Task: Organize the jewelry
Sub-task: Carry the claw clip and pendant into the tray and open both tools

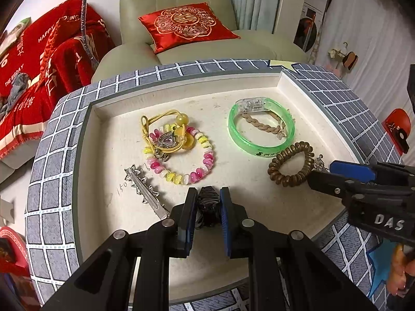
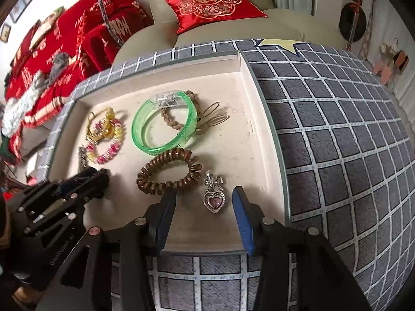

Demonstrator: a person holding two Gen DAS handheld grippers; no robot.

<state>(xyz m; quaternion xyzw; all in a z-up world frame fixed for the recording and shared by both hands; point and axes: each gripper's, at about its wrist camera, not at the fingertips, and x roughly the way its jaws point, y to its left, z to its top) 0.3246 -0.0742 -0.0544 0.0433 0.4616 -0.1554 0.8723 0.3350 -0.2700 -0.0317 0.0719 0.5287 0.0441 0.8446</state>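
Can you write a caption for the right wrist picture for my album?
Open right gripper over a heart pendant lying beside a brown coil hair tie in the tray.

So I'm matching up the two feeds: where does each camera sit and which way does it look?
Left wrist: on the left gripper, angled down at the tray; its fingers clamp a black hair tie; the right gripper enters at right.
Right wrist: on the right gripper, angled down at the tray's right end; open fingers flank a heart pendant.
Both show the green bangle and brown coil hair tie.
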